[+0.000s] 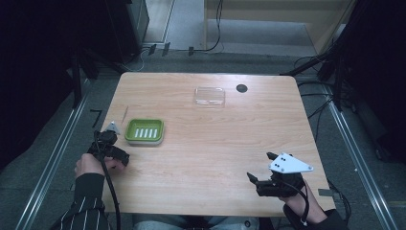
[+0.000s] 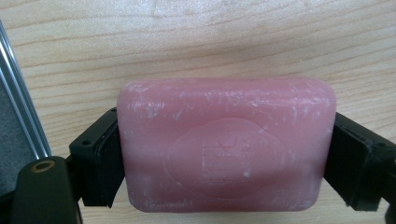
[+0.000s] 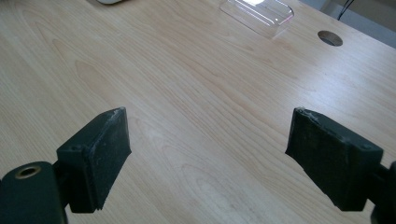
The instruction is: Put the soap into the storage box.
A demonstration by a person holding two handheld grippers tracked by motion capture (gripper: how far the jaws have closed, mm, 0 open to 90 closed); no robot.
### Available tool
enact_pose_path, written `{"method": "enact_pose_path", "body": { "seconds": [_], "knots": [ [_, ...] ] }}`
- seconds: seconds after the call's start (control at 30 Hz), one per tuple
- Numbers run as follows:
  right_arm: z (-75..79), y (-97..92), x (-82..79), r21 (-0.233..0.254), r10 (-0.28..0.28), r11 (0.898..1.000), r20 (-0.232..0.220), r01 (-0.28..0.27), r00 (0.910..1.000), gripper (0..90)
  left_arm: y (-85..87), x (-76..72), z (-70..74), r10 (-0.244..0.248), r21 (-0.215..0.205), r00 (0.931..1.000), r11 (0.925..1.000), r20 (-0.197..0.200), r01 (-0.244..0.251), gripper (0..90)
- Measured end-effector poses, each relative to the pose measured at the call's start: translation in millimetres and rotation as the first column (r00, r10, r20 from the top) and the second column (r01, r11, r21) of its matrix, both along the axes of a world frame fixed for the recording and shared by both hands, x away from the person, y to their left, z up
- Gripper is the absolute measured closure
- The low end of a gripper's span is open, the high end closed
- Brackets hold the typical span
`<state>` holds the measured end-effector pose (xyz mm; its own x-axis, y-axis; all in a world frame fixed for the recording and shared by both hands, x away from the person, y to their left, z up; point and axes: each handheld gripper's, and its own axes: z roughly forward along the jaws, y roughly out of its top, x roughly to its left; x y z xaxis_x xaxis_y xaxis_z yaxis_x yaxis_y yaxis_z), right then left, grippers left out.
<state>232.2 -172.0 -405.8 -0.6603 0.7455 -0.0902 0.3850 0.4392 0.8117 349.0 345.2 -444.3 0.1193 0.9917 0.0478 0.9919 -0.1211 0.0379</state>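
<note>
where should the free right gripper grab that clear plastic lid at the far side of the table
Grip the clear lid across its short width, one jaw on each long side wall, coming straight down from above. It lies flat on the table as a shallow rounded rectangle, so the long walls are the parallel faces on offer. The right gripper has its jaws wide apart with nothing between them.

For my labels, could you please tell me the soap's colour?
Pink, with whitish scuffs; the soap shows best in the left gripper view.
</note>
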Motion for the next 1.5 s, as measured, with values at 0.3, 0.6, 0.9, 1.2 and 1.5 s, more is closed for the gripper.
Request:
{"method": "enact_pose_path", "body": {
  "seconds": [0.3, 0.6, 0.9, 1.2, 1.5],
  "knots": [
    [-0.1, 0.0, 0.0, 0.001, 0.002, 1.000, 0.000, -0.002, 1.0000, 13.8, -0.1, 2.7, 4.1, -0.005, -0.007, 1.0000, 1.0000, -0.001, 0.005, 13.7],
    [-0.1, 0.1, 0.1, -0.002, 0.001, 1.000, 0.000, -0.001, 1.0000, 13.8, 0.0, 8.0, 11.3, -0.016, -0.006, 0.9999, 0.9999, 0.004, 0.016, 13.6],
    [-0.2, 0.0, 0.0, -0.002, 0.000, 1.000, 0.000, 0.000, 1.0000, 13.8, -1.2, 15.6, 16.4, -0.021, -0.006, 0.9997, 0.9998, 0.011, 0.021, 13.7],
    [-0.3, -0.6, -0.8, 0.000, -0.007, 1.000, -0.002, 0.007, 1.0000, 13.8, -2.0, 20.5, 21.5, -0.025, -0.006, 0.9995, 0.9997, 0.022, 0.025, 13.7],
    [-0.4, -1.8, -1.2, -0.004, -0.008, 1.000, 0.000, 0.008, 1.0000, 13.8, -2.7, 24.2, 27.2, -0.038, -0.002, 0.9991, 0.9993, 0.020, 0.038, 13.7]
  ]
}}
